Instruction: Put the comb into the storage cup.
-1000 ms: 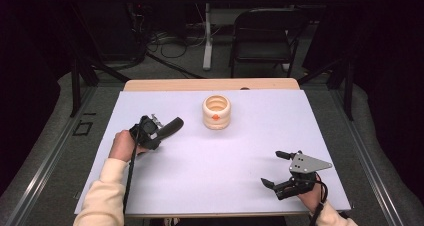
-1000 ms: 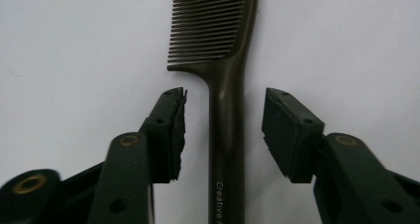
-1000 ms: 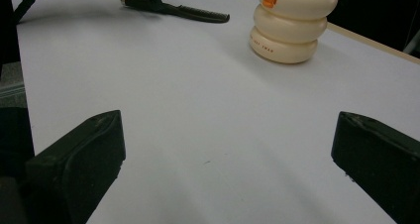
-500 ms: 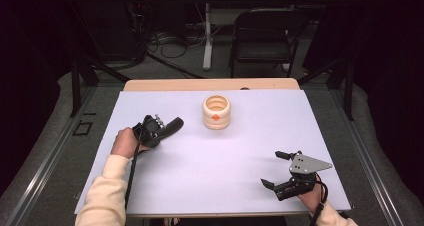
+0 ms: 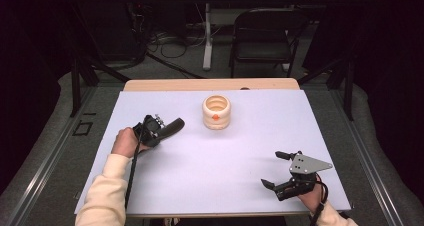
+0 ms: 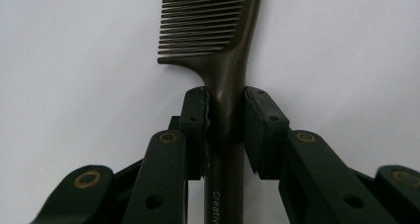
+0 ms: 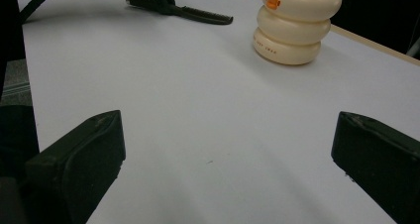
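**Dark comb clamped at the neck**

Dark plastic first: from the high view my left gripper (image 5: pixel 167 127) holds the comb (image 5: pixel 172 124) low over the table's (image 5: pixel 210 186) left side, its jaws having just been closing. Left gripper view: pads (image 6: pixel 195 120) squeeze the handle just below the teeth, probably for balance. Right gripper view: my right gripper (image 7: pixel 228 169) gapes, idle, well apart from the comb; the cream cup (image 7: pixel 297 28) stands beyond.

In the left gripper view, the comb (image 6: pixel 223 50) runs off the top edge, and its handle's lettering is cut at the bottom. From above, its teeth are too small to tell.
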The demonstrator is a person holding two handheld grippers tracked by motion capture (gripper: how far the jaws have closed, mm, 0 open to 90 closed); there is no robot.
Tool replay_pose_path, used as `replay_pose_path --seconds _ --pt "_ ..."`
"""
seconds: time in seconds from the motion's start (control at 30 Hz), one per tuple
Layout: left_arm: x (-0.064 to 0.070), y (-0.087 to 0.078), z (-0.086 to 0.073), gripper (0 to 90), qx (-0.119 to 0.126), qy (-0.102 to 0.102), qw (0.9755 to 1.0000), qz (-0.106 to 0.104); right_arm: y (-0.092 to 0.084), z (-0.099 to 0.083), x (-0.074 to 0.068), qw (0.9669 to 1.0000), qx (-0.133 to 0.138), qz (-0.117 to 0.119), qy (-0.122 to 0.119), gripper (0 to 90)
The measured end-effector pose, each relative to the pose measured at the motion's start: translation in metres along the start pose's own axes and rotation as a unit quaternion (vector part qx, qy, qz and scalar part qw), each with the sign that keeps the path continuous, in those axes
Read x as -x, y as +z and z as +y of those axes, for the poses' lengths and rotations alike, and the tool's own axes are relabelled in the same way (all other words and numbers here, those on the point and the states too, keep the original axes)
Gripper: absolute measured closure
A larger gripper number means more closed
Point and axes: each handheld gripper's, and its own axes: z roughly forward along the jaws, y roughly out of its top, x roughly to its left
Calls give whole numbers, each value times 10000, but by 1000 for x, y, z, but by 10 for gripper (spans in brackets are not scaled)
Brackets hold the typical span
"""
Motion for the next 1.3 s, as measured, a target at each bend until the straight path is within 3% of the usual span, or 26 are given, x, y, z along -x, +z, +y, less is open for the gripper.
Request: replay_pose_path --seconds 0.53,0.9,1.3 --pt "0 -14 -14 722 415 -360 9985 -30 -1 0 0 10000 -4 -11 9 0" --pt "3 -24 -19 722 803 -552 9952 62 -1 0 0 10000 -3 -13 4 0" --pt "4 -29 -20 722 1149 -662 9912 3 -1 0 1 10000 -21 -21 13 0"
